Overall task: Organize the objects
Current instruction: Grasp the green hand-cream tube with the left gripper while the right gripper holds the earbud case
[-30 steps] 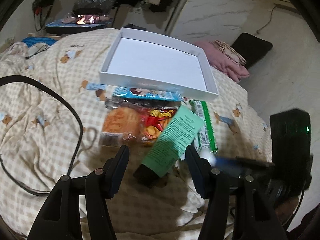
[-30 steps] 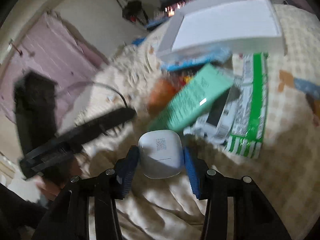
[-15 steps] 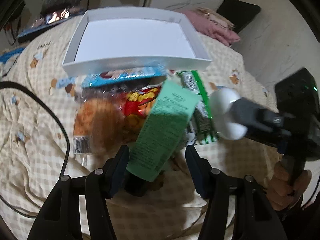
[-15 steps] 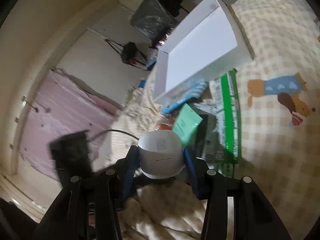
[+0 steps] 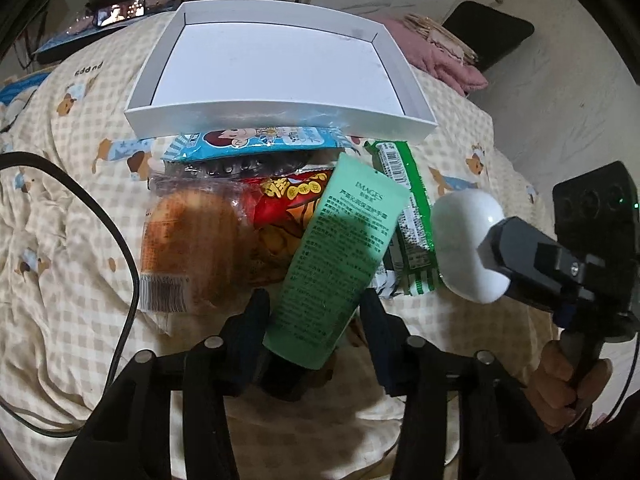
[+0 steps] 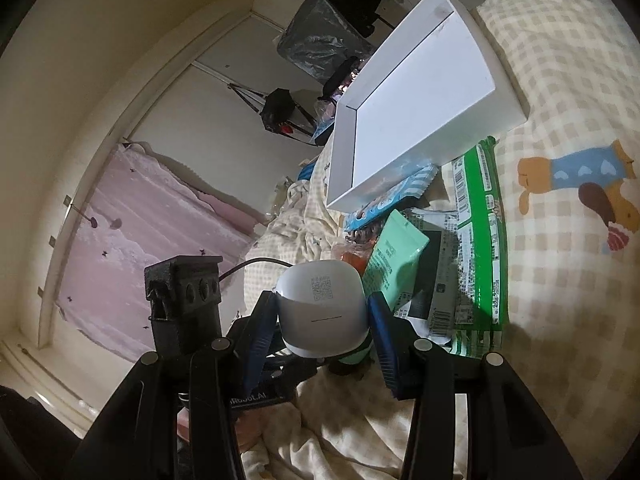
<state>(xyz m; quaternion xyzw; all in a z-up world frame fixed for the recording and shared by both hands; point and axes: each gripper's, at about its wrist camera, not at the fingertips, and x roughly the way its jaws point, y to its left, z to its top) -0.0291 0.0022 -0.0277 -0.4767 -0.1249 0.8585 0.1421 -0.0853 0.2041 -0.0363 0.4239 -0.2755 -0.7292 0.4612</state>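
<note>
A green tube (image 5: 340, 256) lies tilted on a pile of snack packets, its black cap toward me. My left gripper (image 5: 314, 312) straddles the tube's lower end; its jaws are closing and the pads meet the tube's sides. A white earbud case (image 6: 322, 308) sits in my right gripper (image 6: 322, 312), which is shut on it. In the left wrist view the case (image 5: 468, 248) hangs just right of the pile. An empty white tray (image 5: 276, 120) stands on the bed behind the pile; the right wrist view shows the tray (image 6: 480, 120) too.
The pile holds a blue snack packet (image 5: 256, 140), wrapped bread (image 5: 192, 240), a red snack bag (image 5: 288, 200) and a green packet (image 5: 404, 208). A black cable (image 5: 120, 232) loops over the checked bedcover at left. A hand (image 5: 560, 368) grips the right tool.
My left gripper moved forward and down onto the tube, and its jaws narrowed around it. The right gripper, still holding the case, swung in beside the pile and rolled.
</note>
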